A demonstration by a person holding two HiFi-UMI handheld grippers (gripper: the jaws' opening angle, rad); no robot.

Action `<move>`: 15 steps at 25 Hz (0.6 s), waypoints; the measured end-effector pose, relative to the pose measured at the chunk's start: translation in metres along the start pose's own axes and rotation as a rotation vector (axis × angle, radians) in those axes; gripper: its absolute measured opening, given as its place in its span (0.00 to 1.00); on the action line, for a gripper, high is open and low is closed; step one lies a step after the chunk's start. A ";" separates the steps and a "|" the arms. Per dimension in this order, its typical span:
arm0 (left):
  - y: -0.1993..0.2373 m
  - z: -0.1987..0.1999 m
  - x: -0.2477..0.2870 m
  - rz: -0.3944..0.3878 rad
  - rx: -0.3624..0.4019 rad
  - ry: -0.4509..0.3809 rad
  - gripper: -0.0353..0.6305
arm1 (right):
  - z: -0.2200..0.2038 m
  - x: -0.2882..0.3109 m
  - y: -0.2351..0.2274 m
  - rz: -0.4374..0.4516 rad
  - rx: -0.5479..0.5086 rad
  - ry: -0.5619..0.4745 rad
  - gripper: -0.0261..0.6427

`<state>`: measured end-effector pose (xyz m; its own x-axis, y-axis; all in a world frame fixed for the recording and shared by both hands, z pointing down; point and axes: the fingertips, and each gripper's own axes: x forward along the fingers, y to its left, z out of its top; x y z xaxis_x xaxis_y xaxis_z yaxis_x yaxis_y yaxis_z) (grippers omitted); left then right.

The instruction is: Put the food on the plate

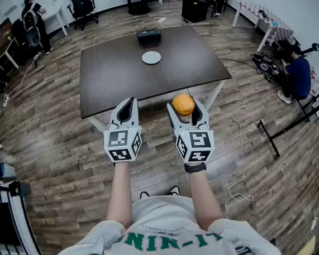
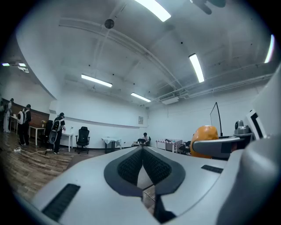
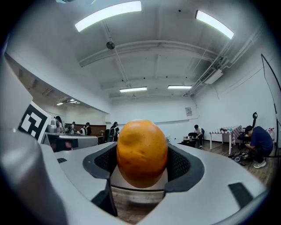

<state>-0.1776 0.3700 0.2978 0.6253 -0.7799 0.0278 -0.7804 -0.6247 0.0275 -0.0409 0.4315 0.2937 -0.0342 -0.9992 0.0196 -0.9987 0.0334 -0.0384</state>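
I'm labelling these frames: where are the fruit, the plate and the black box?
fruit (image 3: 142, 151), right gripper view, middle of its front.
plate (image 1: 151, 57), head view, its bare centre.
black box (image 1: 148, 37), head view, its top.

Hardly any print you can read.
Green capitals cross your white shirt (image 1: 161, 222), behind both claws, upside down and not legible whole; the marker cube (image 1: 123, 143) on your left claw (image 1: 129, 103), like the one on your right claw (image 1: 186, 107), bears only square black-and-white coded markers.
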 end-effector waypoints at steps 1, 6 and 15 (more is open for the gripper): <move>-0.002 0.001 0.000 0.000 -0.002 0.000 0.08 | 0.001 -0.001 -0.002 0.000 0.001 -0.001 0.53; -0.012 0.002 0.005 0.009 -0.012 0.000 0.08 | 0.000 -0.005 -0.014 0.005 0.017 0.003 0.53; -0.048 -0.008 0.024 0.022 -0.013 0.007 0.08 | -0.008 -0.014 -0.047 0.050 0.058 -0.002 0.53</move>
<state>-0.1252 0.3814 0.3047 0.6083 -0.7929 0.0358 -0.7937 -0.6071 0.0394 0.0061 0.4443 0.3033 -0.0839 -0.9964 0.0138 -0.9919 0.0822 -0.0970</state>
